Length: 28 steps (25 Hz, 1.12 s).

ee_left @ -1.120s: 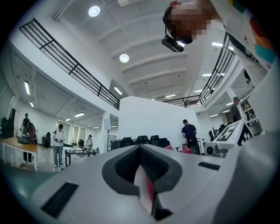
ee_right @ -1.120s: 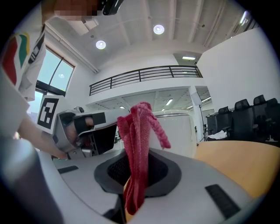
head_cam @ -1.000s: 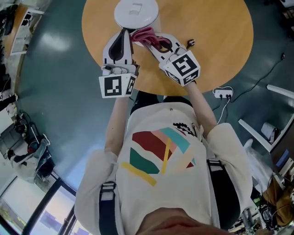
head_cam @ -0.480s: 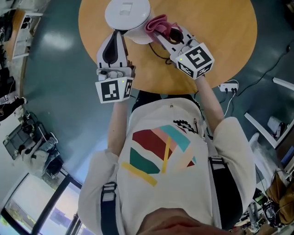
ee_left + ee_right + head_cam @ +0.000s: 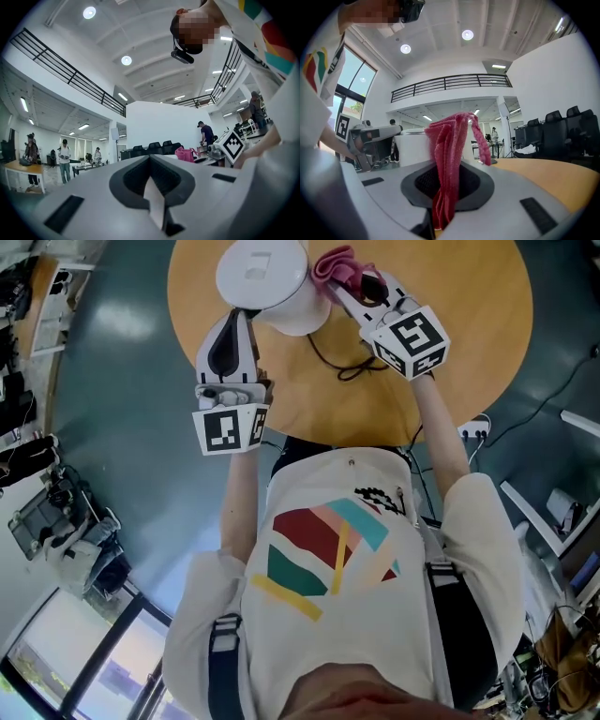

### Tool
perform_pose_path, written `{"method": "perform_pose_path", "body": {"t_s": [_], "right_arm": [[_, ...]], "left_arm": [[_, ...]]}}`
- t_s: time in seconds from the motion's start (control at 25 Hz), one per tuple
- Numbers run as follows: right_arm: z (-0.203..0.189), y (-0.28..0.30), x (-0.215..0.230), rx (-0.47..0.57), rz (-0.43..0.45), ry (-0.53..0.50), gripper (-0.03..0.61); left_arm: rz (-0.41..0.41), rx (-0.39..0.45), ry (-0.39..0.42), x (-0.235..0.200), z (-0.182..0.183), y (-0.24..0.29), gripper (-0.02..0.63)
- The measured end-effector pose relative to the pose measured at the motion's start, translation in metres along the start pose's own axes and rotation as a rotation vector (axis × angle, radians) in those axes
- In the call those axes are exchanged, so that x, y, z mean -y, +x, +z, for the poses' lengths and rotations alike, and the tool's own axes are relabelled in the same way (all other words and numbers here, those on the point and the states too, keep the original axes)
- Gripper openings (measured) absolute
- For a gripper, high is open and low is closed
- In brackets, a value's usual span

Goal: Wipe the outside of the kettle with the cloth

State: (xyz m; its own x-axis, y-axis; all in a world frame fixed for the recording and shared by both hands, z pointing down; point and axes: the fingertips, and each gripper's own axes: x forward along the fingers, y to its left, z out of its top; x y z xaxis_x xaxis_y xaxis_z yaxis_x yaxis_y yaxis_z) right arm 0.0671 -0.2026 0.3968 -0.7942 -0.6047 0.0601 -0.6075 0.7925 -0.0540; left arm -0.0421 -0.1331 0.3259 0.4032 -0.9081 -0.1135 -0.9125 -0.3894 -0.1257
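Observation:
A white kettle (image 5: 267,282) stands at the far side of the round wooden table (image 5: 450,343). My left gripper (image 5: 242,320) rests with its tip against the kettle's near-left side, jaws shut; in the left gripper view (image 5: 154,201) a thin white strip shows between them, and I cannot tell what it is. My right gripper (image 5: 361,287) is shut on a pink-red cloth (image 5: 336,263), which sits against the kettle's right side. In the right gripper view the cloth (image 5: 447,154) stands bunched up out of the jaws, with the kettle (image 5: 415,147) just behind it to the left.
A black cable (image 5: 342,362) loops over the table between the grippers. A white power strip (image 5: 478,427) lies on the floor to the right of the table. Black chairs (image 5: 562,126) stand beyond the table's far edge. Several people stand far off in the room.
My right gripper has carried the cloth from the kettle's near side round to its right side. The left gripper has stayed at the kettle.

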Motion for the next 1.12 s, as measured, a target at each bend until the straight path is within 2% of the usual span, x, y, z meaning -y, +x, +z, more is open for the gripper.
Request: {"method": "perform_pose_path", "body": {"t_s": [0.16,0.4,0.92,1.0,1.12], "right_arm": [[0.000,0.023,0.026,-0.035,-0.004,-0.071,0.038],[0.000,0.066,0.045,-0.077,0.055,-0.178,0.038],[0.003,0.087,0.040,-0.135,0.108,-0.190,0.038],[0.004,0.079,0.040,-0.142,0.091,-0.191,0.038],[0.002,0.051,0.051,-0.113,-0.025,-0.147,0.038]], "left_arm": [[-0.010,0.007,-0.006,-0.009,0.003,0.008,0.034],[-0.034,0.021,-0.036,-0.017,0.002,0.025,0.034],[-0.007,0.029,-0.078,-0.027,0.006,0.026,0.034],[0.004,0.025,-0.075,-0.029,0.008,0.023,0.035],[0.015,0.010,-0.064,-0.028,0.005,0.019,0.035]]}}
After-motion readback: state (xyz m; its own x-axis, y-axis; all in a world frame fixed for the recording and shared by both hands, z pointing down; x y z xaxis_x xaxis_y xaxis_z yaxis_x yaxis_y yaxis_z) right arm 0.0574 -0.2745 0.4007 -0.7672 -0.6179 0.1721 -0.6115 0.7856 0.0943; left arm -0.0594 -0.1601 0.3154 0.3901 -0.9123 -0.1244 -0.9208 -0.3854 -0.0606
